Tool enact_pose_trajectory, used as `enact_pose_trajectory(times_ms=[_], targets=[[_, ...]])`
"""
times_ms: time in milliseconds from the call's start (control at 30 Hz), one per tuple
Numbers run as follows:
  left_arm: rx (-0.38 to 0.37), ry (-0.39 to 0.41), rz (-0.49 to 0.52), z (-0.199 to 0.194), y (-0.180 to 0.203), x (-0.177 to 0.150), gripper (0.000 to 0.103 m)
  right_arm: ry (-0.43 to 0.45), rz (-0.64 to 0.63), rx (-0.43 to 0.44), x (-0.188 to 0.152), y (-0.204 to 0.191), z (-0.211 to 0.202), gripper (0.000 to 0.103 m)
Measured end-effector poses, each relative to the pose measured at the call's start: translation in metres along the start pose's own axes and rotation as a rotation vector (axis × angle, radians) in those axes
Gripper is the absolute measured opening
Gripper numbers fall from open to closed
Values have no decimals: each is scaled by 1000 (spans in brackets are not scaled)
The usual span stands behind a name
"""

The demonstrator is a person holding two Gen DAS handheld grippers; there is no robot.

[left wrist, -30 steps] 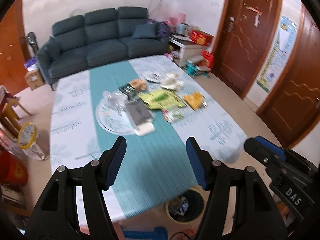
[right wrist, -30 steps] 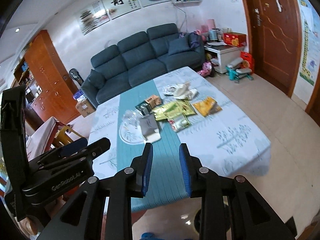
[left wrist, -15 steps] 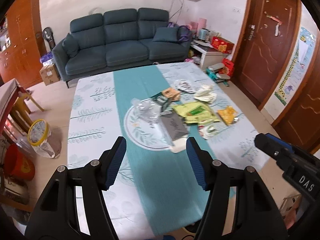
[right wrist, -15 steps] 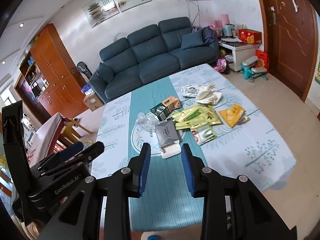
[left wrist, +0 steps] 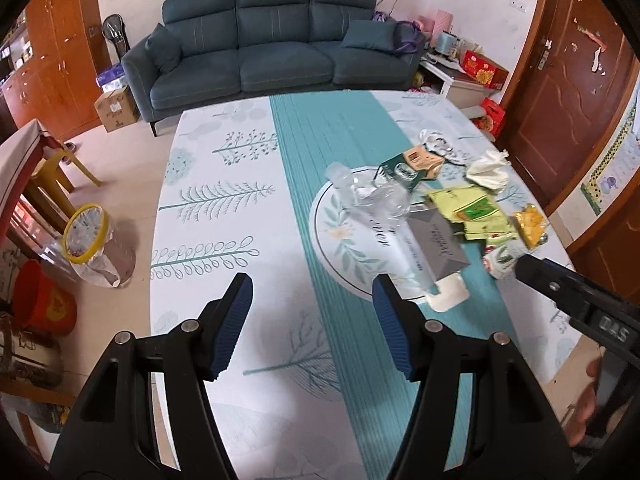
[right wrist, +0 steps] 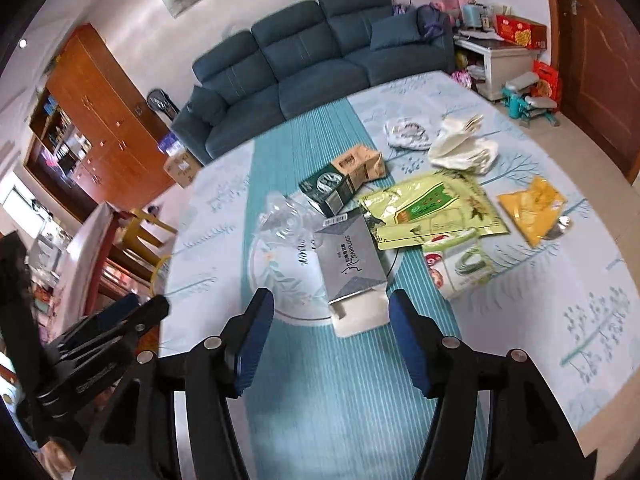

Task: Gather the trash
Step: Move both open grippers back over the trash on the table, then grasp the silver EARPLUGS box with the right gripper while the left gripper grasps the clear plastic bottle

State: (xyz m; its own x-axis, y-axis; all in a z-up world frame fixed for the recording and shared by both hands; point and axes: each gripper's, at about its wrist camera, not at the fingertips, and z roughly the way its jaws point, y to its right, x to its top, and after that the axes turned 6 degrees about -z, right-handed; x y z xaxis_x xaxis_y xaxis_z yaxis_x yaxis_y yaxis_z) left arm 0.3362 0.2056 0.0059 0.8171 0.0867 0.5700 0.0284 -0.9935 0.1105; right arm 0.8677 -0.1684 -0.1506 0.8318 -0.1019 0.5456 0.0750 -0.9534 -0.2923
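Trash lies in a heap on the table (right wrist: 580,320): a grey box (right wrist: 352,264) with a white flap, a crushed clear bottle (right wrist: 286,220), a green carton (right wrist: 332,186), green wrappers (right wrist: 436,208), a yellow bag (right wrist: 534,210), crumpled white paper (right wrist: 464,148). My right gripper (right wrist: 332,344) hovers just short of the grey box, its jaws opening, nothing between them. My left gripper (left wrist: 312,326) is open over bare tablecloth, left of the grey box (left wrist: 436,246) and the bottle (left wrist: 372,196). The right gripper's tip (left wrist: 568,296) shows at the left wrist view's right edge.
A yellow-rimmed bin (left wrist: 86,236) with a clear liner stands on the floor left of the table, next to a red bucket (left wrist: 42,304). A blue sofa (left wrist: 264,44) sits behind the table. Wooden doors (left wrist: 560,96) are at the right.
Both grippers have come forward and down over the table toward the trash heap. The right gripper's jaws have spread much wider. The left gripper's jaws kept the same gap.
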Motion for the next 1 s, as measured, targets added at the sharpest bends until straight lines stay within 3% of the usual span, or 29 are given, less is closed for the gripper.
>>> enact_pose_trajectory(times_ms=[200,467,767,833,1000], targets=[[-20,-28,8,27,-14,15,59,-74,-40,-28,12,0,62,74],[-56,-72,43,58,-22,29,59,-143,-54,-71,21,8,121,75],[-82,-89,179,84,-11,33,59,-159,-106,-122,25,1,147,75],[-73,-86,199,89,-10,33,59,-159,-138,-159,23,-5,146,68],[-75,-107,228,107,-11,37,59,-152,-162,-180,18,-7,143,65]])
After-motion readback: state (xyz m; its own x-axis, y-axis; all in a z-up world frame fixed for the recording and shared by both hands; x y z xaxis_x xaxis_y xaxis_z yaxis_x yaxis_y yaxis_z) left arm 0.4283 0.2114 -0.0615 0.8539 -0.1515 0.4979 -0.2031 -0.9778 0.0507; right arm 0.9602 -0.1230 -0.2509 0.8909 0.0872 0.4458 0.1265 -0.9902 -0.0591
